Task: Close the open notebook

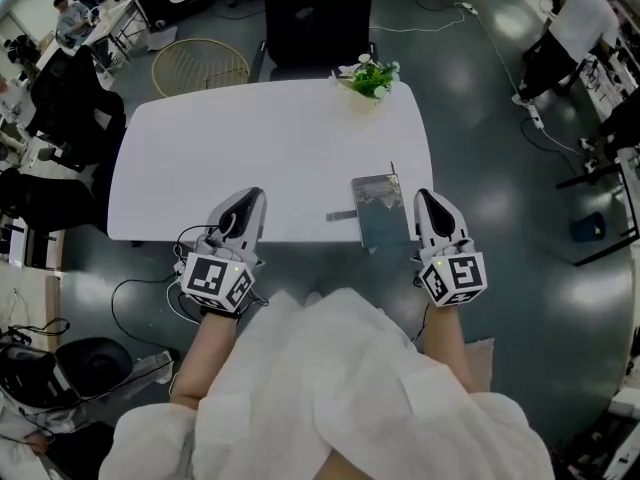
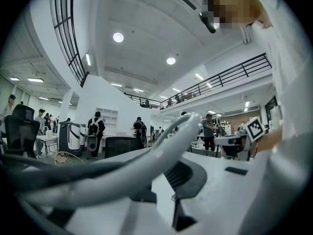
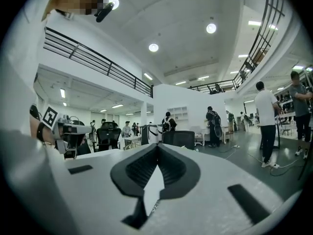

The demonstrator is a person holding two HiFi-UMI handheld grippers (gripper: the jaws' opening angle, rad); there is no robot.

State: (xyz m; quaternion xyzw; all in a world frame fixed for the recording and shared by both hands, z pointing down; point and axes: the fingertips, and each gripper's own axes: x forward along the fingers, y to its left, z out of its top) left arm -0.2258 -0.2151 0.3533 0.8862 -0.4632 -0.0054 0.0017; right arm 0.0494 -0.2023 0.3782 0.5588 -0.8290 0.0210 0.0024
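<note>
Lying closed, notebook [image 1: 380, 208] long axis near-to-far; left tool [image 1: 255, 198], right tool [image 1: 423, 200] narrow, empty.

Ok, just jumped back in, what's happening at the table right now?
A person holds the left claw and right claw level at the near edge of the white table, both shut and empty. The grey notebook lies flat by that edge, beside the right claw, and already looks closed. Neither claw touches it. A small plant sits at the far edge.
</note>
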